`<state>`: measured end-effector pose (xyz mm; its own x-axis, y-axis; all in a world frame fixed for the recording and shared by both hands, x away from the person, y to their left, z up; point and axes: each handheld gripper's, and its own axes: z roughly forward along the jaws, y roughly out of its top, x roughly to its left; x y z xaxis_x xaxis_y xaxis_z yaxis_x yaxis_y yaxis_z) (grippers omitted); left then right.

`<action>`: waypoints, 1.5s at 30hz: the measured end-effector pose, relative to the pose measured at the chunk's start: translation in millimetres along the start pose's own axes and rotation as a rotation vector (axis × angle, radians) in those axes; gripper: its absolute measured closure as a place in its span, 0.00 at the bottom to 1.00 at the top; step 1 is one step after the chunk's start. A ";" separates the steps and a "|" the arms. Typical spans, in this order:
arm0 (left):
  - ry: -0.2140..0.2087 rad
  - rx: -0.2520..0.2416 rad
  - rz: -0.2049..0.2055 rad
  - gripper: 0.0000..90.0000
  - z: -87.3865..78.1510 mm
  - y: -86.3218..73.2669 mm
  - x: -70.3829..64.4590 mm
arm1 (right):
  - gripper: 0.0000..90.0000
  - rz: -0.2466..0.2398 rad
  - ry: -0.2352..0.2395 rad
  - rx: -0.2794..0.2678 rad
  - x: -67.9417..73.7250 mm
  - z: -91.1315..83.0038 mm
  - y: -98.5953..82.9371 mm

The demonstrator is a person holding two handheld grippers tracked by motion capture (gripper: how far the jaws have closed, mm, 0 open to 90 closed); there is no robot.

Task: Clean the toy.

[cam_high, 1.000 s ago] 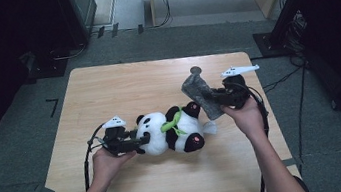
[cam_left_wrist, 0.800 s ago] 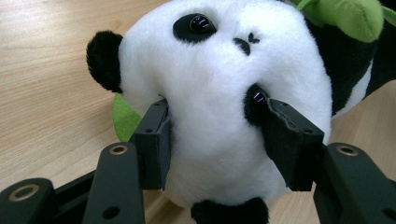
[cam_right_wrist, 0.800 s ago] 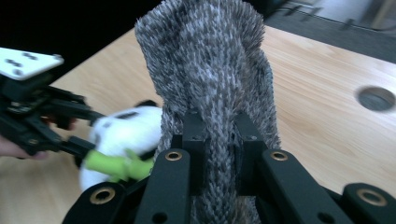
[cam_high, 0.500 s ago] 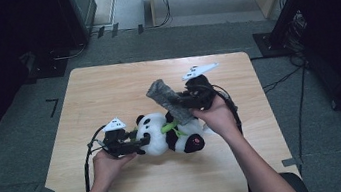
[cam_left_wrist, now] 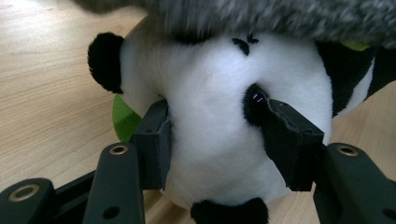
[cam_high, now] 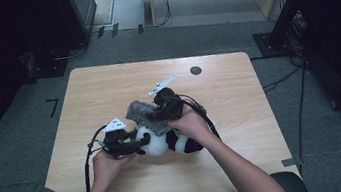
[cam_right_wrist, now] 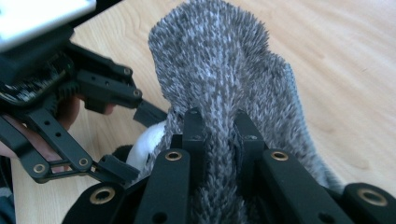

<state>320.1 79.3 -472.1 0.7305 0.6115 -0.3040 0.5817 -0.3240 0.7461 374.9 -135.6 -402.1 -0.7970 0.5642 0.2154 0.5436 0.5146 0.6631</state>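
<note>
A black-and-white panda plush [cam_high: 181, 142] with a green scarf lies on the wooden table [cam_high: 106, 87]. My left gripper [cam_high: 137, 142] is shut on its head; in the left gripper view the two pads press the white head [cam_left_wrist: 215, 126] from both sides. My right gripper [cam_high: 161, 113] is shut on a grey knitted piece [cam_high: 141, 112] and holds it just above the panda's head. In the right gripper view the knit [cam_right_wrist: 224, 70] rises from between the jaws, and a bit of white plush [cam_right_wrist: 148, 140] shows under it. The knit's fuzzy edge [cam_left_wrist: 261, 16] hangs over the head.
A small dark round mark [cam_high: 195, 70] sits near the table's far edge. Black cables [cam_high: 86, 161] trail from both grippers across the tabletop. Dark equipment and cables stand on the floor around the table. Bare wood lies to the left and the far side.
My right gripper has carried the grey knit leftward, from beside the panda's feet to just above its head. The left gripper has kept its hold on the head.
</note>
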 end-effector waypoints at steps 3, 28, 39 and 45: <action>0.001 0.008 0.007 0.51 0.4 0.5 0.1 | 0.88 0.011 0.017 0.003 -2.3 1.2 -1.3; -0.007 0.016 -0.007 0.53 2.5 1.1 0.8 | 0.89 0.056 -0.019 0.024 -26.0 -31.1 -31.9; -0.013 0.014 -0.010 0.53 2.2 1.1 2.2 | 0.89 0.062 -0.045 0.003 -35.4 -51.3 -34.2; -0.016 0.011 -0.016 0.53 2.3 1.2 2.8 | 0.89 0.100 -0.076 -0.021 -45.6 -66.9 -42.2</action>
<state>323.7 79.0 -473.4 0.7268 0.6049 -0.3255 0.5971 -0.3222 0.7346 370.7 -226.2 -392.0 -0.7163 0.6598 0.2273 0.6135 0.4401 0.6557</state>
